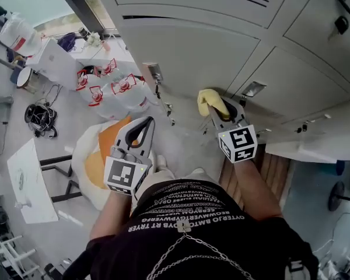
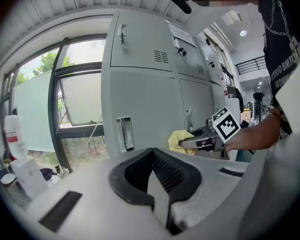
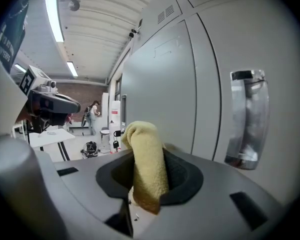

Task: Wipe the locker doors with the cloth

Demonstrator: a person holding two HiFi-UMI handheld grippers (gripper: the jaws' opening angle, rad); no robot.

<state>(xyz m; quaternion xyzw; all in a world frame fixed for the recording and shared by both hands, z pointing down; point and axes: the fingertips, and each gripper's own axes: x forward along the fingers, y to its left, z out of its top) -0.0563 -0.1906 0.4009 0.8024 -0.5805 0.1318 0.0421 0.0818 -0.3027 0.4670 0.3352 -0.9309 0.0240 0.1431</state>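
Grey locker doors (image 1: 186,51) fill the top of the head view. A yellow cloth (image 1: 209,100) sticks out of my right gripper (image 1: 217,112), which is shut on it. The cloth is up against a lower locker door, near a recessed handle (image 1: 254,88); I cannot tell whether it touches. In the right gripper view the cloth (image 3: 147,159) stands folded between the jaws of the right gripper (image 3: 142,154), with the door (image 3: 160,84) just beyond. My left gripper (image 1: 147,123) hangs lower left, away from the lockers. Its jaws meet in the left gripper view (image 2: 152,154) and hold nothing.
White bags with red print (image 1: 108,89) stand on the floor by the lockers. An orange and white sack (image 1: 96,156) lies under my left gripper. A cable coil (image 1: 39,116) and a white board (image 1: 29,182) are at the left. Wooden slats (image 1: 274,168) lie at the lower right.
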